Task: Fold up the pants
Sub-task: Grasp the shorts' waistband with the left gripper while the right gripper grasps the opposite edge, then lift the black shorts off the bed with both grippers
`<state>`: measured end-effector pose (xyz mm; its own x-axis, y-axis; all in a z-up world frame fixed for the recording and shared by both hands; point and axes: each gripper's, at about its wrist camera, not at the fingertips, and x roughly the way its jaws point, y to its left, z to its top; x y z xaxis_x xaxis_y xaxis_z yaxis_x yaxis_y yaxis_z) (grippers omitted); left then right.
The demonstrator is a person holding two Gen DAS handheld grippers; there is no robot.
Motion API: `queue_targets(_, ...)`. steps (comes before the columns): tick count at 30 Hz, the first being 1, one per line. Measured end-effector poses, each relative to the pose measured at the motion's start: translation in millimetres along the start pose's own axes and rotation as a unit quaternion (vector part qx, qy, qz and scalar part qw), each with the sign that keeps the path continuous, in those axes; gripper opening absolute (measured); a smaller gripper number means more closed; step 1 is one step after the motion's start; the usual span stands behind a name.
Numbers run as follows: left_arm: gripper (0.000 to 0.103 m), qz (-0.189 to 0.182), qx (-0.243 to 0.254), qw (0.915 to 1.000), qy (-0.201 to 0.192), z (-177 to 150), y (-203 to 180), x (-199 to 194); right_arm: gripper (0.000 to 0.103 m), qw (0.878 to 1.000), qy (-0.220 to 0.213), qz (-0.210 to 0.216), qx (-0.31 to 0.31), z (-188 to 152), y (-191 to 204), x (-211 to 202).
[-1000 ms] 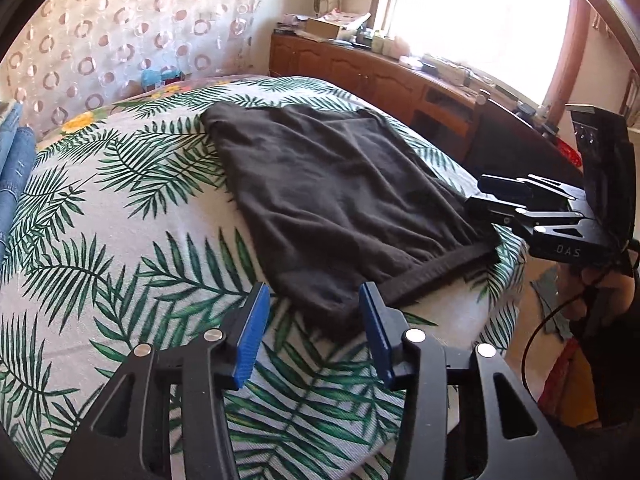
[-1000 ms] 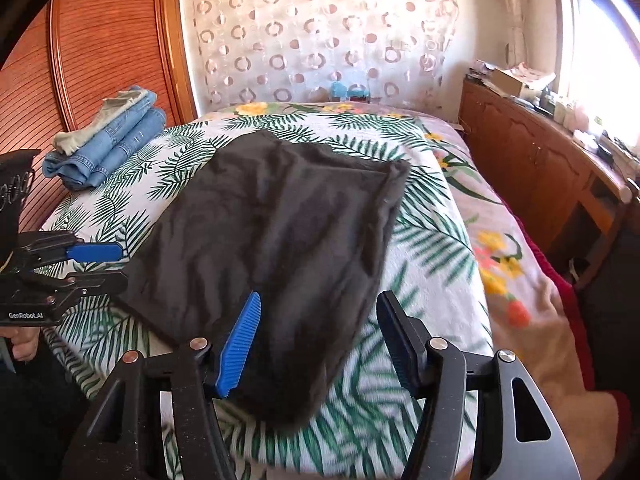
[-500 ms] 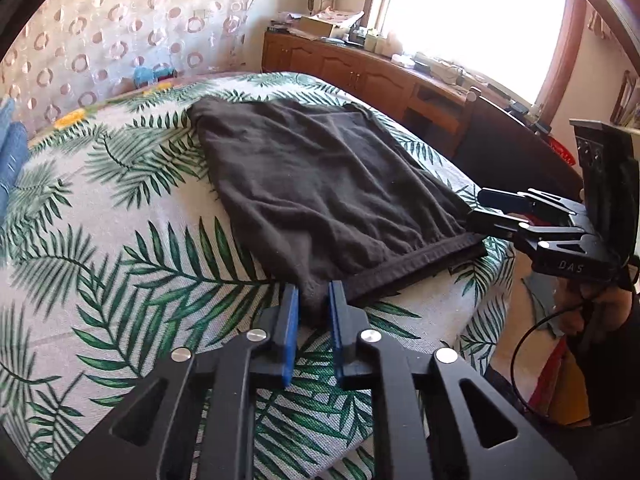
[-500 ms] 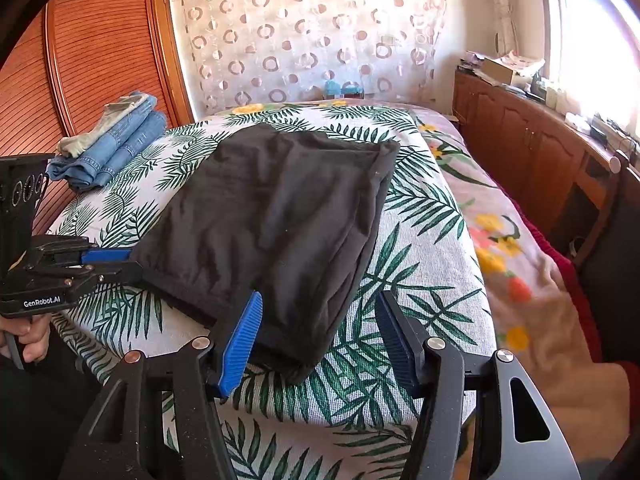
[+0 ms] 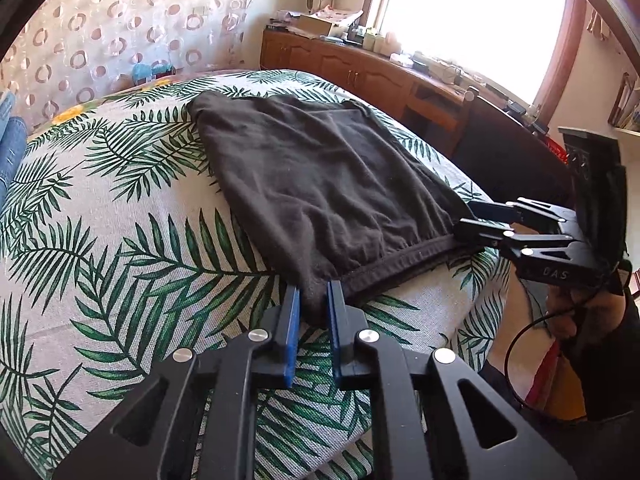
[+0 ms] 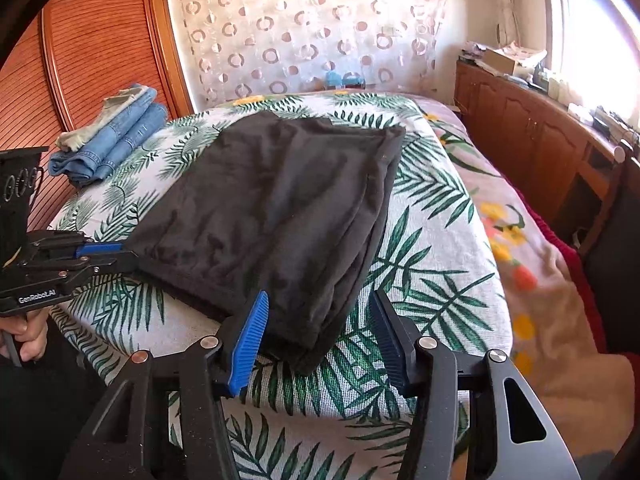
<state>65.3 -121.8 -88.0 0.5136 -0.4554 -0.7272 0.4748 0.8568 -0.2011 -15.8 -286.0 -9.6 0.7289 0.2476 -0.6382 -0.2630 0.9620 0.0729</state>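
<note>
Black pants lie folded lengthwise on a palm-leaf bedspread, waistband toward me; they also show in the right wrist view. My left gripper is shut on the near left corner of the waistband. In the right wrist view it pinches that corner at the left. My right gripper is open, its blue pads either side of the other waistband corner, not closed on it. In the left wrist view it sits at the waistband's right end.
A stack of folded blue jeans lies at the far left of the bed. A wooden cabinet with clutter runs along the right under a bright window. A patterned curtain hangs behind the bed.
My left gripper closed on the waistband corner and stays shut. My right gripper stayed open and drew back slightly along the waistband's right corner.
</note>
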Motion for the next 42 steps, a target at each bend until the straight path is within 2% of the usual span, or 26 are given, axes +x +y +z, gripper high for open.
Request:
queue_targets(6, 0.016, 0.003, -0.001, 1.0, 0.001, 0, 1, 2, 0.053, 1.0, 0.004, -0.002, 0.006, 1, -3, 3)
queue_targets(8, 0.02, 0.004, -0.006, 1.0, 0.0, 0, 3, 3, 0.048, 1.0, 0.003, -0.001, 0.007, 1, -1, 3)
queue_targets(10, 0.024, 0.005, -0.012, 0.9999, 0.0, 0, 5, 3, 0.035, 1.0, 0.004, 0.01, 0.006, 1, 1, 3)
queue_targets(11, 0.026, 0.005, -0.014, 0.9999, 0.0, 1, 6, 3, 0.032, 1.0, 0.004, 0.013, 0.005, 0, 4, 2)
queue_targets(13, 0.027, 0.005, -0.014, 0.9999, -0.001, 1, 6, 4, 0.023, 1.0, 0.004, 0.016, 0.001, 0, 6, 2)
queue_targets(15, 0.028, 0.006, -0.013, 0.9999, -0.001, 1, 6, 4, 0.019, 1.0, 0.005, 0.022, -0.001, 0, 6, 2)
queue_targets(17, 0.03, 0.004, -0.015, 0.9999, -0.002, 1, 6, 4, 0.018, 1.0, 0.004, 0.023, 0.0, 0, 6, 3)
queue_targets(20, 0.043, -0.009, -0.015, 0.9998, -0.001, 2, 4, 5, 0.018, 1.0, 0.004, 0.025, 0.005, -1, 4, 3)
queue_targets(23, 0.043, 0.009, 0.0, 1.0, -0.002, 2, -3, 7, 0.018, 1.0, 0.002, 0.025, 0.008, -1, 4, 4)
queue_targets(26, 0.043, 0.007, -0.003, 1.0, -0.005, 3, -2, 7, 0.018, 1.0, 0.0, 0.027, 0.01, -1, 5, 4)
queue_targets(33, 0.016, -0.013, -0.008, 0.9998, -0.009, 2, 2, 6, 0.017, 0.999, -0.002, 0.03, 0.011, -2, 6, 4)
queue_targets(37, 0.012, -0.003, 0.002, 0.9998, -0.019, 4, -3, -1, 0.009, 0.999, -0.006, 0.032, 0.011, -2, 8, 4)
queue_targets(42, 0.011, -0.004, 0.012, 0.9985, -0.053, 14, -9, -26, 0.008, 0.998, -0.024, 0.047, 0.015, 4, 7, -6)
